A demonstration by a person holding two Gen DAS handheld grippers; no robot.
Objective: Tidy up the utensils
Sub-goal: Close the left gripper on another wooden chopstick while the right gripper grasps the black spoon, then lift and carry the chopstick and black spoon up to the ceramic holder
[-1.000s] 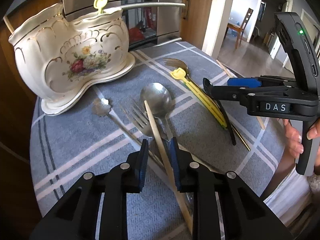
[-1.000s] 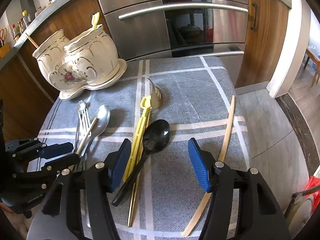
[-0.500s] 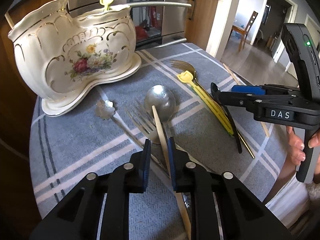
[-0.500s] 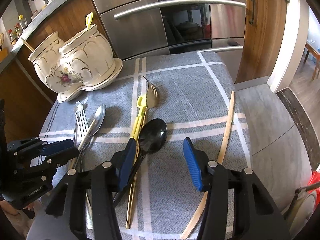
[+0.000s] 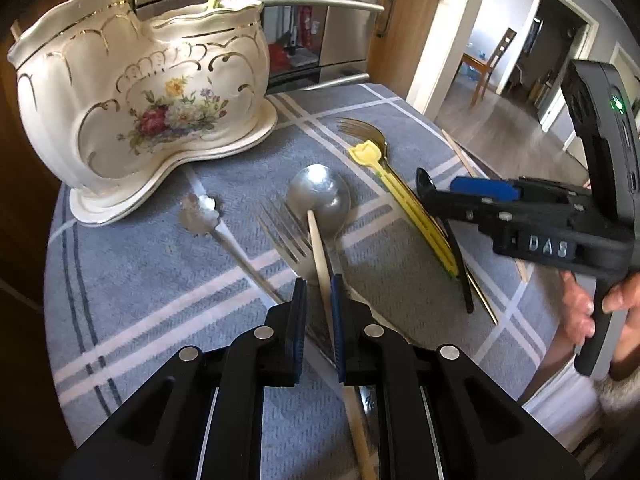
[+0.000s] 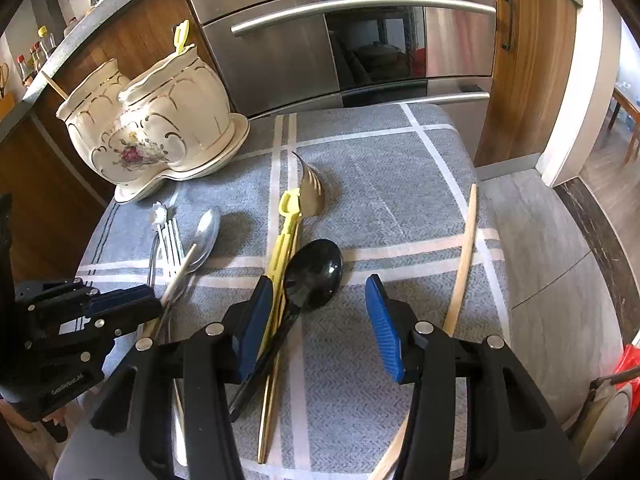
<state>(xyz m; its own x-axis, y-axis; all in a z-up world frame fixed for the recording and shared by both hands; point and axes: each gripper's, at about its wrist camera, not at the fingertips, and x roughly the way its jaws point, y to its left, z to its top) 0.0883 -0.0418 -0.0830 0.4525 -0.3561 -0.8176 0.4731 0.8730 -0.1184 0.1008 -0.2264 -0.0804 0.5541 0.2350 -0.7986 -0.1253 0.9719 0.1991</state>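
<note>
Yellow tongs [image 6: 285, 236] unmoved; left gripper [image 5: 319, 300] narrowed on chopstick [image 5: 320, 256]

A stainless-steel oven [image 6: 360, 40] with a long bar handle [image 6: 360, 6] fills the wall behind the tabletop [image 6: 380, 184], which wears a grey cloth crossed by pale stripes. Warm wooden cabinets [image 6: 524, 64] flank the oven. Bottles [image 6: 34, 58] stand on a counter at far left. Grey wood-look flooring [image 6: 552, 248] runs right, past a white doorframe [image 5: 452, 40], towards a wooden chair [image 5: 490, 60] in a daylit room.
</note>
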